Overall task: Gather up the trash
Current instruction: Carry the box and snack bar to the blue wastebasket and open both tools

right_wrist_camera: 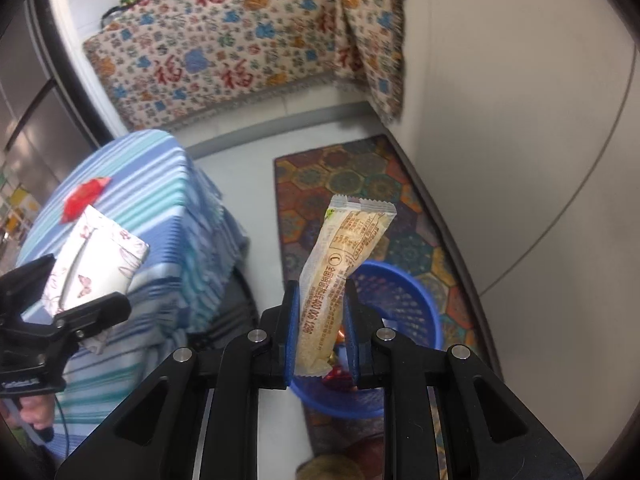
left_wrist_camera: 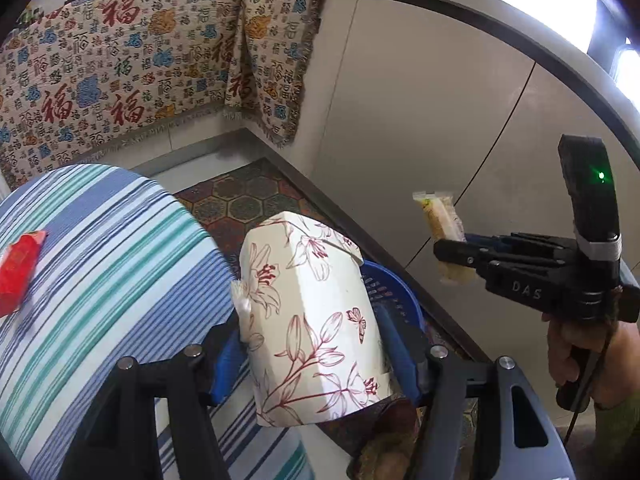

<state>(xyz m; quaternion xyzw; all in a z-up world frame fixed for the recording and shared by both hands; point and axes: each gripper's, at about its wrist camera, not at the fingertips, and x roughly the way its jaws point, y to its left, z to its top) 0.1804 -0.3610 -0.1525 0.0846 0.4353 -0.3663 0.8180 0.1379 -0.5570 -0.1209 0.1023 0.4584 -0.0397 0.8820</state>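
My left gripper is shut on a white tissue box printed with red flowers, held over the edge of the striped table; it also shows in the right wrist view. My right gripper is shut on a pale snack wrapper, held above the blue trash basket. The wrapper and right gripper also show in the left wrist view, with the basket behind the box. A red wrapper lies on the table, also seen in the right wrist view.
A hexagon-patterned mat lies under the basket. Grey cabinet doors run along the right. A patterned cloth drapes the counter behind. The basket holds some colourful scraps.
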